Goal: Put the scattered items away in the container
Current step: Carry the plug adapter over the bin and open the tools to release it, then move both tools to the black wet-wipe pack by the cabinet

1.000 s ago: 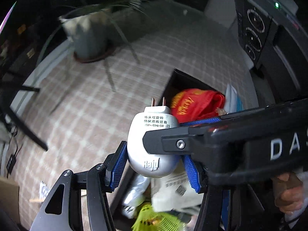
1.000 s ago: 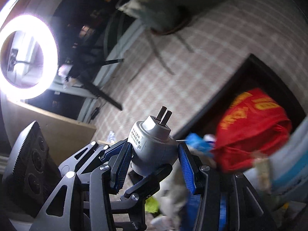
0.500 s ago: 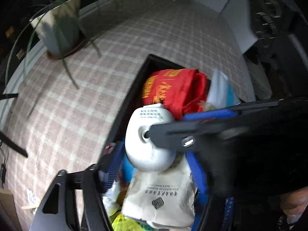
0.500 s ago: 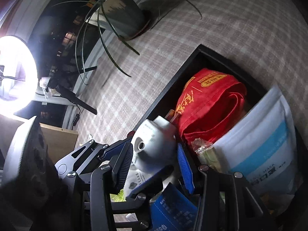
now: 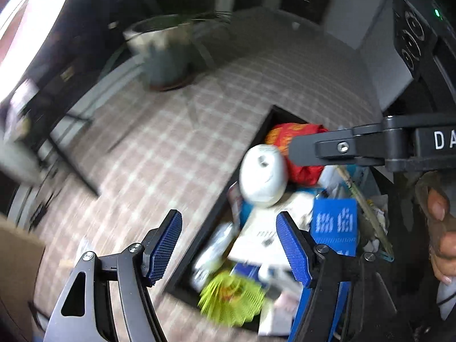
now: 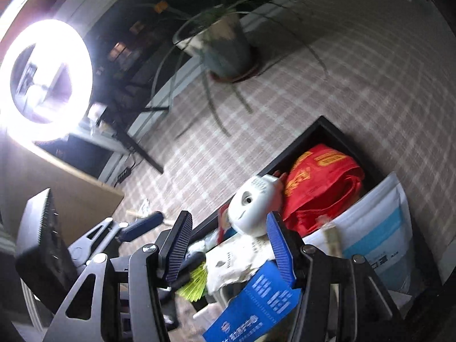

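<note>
A potted plant (image 6: 225, 48) stands on the checked tablecloth (image 6: 327, 85) (ring light (image 6: 45, 77) glaring beyond).

Plug (image 6: 252, 209) in container (image 6: 296, 145), beside bag (image 6: 322, 182).

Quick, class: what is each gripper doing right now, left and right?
Left gripper: open, holding nothing.
Right gripper: jaws opening, empty; the white plug lies in the container.

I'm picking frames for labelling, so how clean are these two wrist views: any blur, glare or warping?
Left wrist view: motion smear softens the white plug-in device, the container's contents and the plant pot, while the left gripper stays sharp. Right wrist view: the ring light blows out to white glare; the checked tablecloth is streaked, its lines bowed by the fisheye.
</note>
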A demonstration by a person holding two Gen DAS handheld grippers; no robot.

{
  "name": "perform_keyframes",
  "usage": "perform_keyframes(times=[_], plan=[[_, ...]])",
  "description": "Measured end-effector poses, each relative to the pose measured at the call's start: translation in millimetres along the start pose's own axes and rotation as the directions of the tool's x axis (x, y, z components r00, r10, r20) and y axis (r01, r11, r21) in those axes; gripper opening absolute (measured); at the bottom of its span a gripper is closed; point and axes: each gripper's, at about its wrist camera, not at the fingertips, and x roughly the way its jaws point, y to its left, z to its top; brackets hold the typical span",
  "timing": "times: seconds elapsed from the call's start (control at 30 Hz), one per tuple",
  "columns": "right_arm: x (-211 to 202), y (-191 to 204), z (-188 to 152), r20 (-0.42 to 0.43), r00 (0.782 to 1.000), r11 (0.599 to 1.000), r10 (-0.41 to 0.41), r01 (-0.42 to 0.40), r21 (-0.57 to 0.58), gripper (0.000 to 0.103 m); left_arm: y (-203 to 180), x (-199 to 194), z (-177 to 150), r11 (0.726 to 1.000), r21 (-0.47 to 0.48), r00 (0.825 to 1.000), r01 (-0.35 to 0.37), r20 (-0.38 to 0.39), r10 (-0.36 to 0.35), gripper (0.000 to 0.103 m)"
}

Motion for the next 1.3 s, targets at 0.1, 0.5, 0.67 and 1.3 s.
perform_keyframes(times=[0.1, 0.5, 0.67, 1.3], plan=[[4, 20, -7, -0.015, 1.0, 0.998, 0.008, -0.009, -0.061, 0.051, 26, -23, -28, 0.996, -0.073, 0.998, -0.056, 0.01, 0.057, 0.072], [50, 132, -52, -0.127, 0.992, 0.926, -0.007, -0.042, -0.375, 0.051, 143, -99, -174, 0.86, -0.441, 0.961, -0.257, -0.026, 0.274, 0.072], [85, 198, -77, -0.136, 0.989, 0.835, -0.06, -0.025, -0.55, 0.051, 197, -126, -238, 0.722, -0.609, 0.927, -0.33, -0.063, 0.37, 0.072], [268, 380, -131, -0.301, 0.945, 0.634, -0.125, -0.157, -0.757, 0.051, 316, -99, -318, 0.499, -0.826, 0.93, -0.26, -0.076, 0.359, 0.074]])
